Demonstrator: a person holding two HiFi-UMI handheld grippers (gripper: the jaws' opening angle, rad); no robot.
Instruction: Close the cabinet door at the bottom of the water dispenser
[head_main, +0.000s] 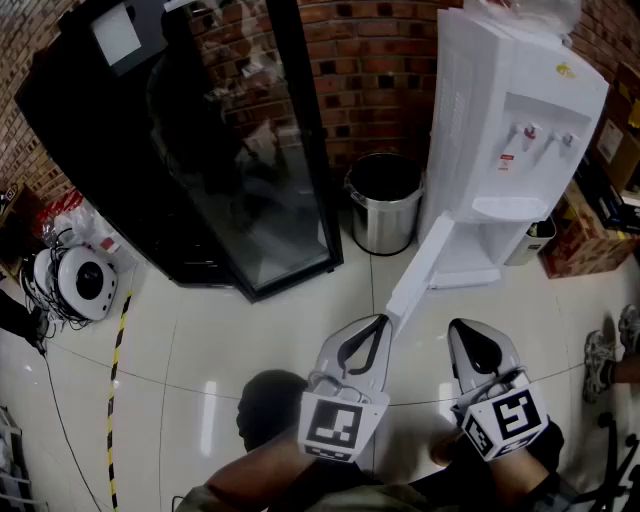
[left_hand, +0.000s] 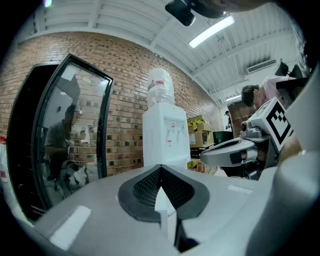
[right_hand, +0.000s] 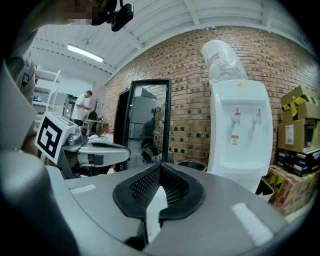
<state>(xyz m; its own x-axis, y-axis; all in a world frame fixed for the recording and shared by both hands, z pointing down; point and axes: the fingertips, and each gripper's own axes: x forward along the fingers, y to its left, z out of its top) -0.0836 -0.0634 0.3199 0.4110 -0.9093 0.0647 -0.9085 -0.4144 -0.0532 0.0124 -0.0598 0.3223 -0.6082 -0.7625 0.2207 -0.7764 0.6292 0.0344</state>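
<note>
White water dispenser (head_main: 520, 130) stands upright; its white bottom cabinet door (head_main: 418, 272) stands swung wide open.

Red brick wall (head_main: 350, 60), glossy white tiled floor (head_main: 250, 340), black glass-door fridge (head_main: 250, 180), steel bin (head_main: 385, 225), cardboard boxes (head_main: 585, 238).

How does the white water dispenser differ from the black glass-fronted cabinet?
The water dispenser is white and narrow; the cabinet is black and much wider. The dispenser's front is opaque, with two taps and its bottom door swung open; the cabinet's front is glass. Both stand against the brick wall.
</note>
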